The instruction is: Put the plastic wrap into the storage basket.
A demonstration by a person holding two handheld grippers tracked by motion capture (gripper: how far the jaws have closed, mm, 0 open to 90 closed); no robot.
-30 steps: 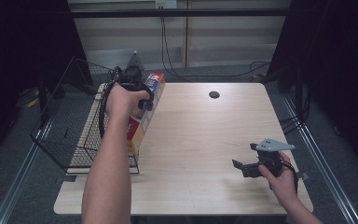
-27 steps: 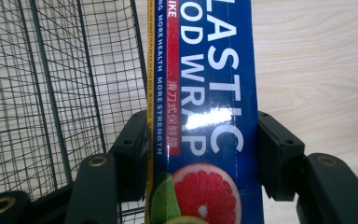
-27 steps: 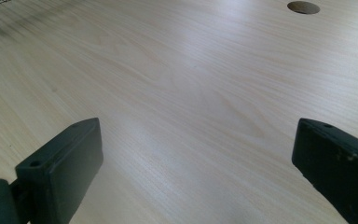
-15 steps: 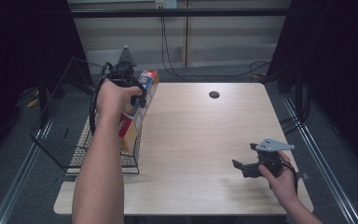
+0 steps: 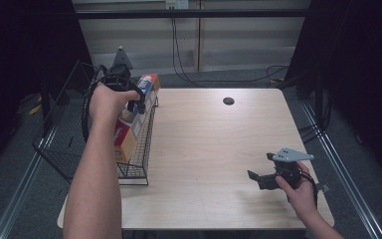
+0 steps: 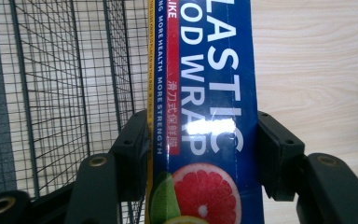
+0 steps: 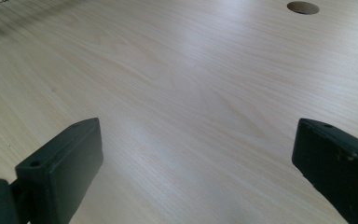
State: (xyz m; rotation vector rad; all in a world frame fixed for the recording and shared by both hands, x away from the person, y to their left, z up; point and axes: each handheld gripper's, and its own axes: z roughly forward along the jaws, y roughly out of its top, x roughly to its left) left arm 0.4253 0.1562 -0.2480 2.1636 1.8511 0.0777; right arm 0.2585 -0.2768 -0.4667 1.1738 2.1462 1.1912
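plastic wrap box (image 6: 205,116) cut off top and bottom, lower end behind basket mesh (image 5: 142,144)

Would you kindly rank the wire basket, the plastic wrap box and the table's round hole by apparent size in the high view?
1. wire basket
2. plastic wrap box, partly hidden by the hand
3. round hole

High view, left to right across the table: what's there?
Wire basket → left gripper holding the plastic wrap box → round hole in the table → right gripper.
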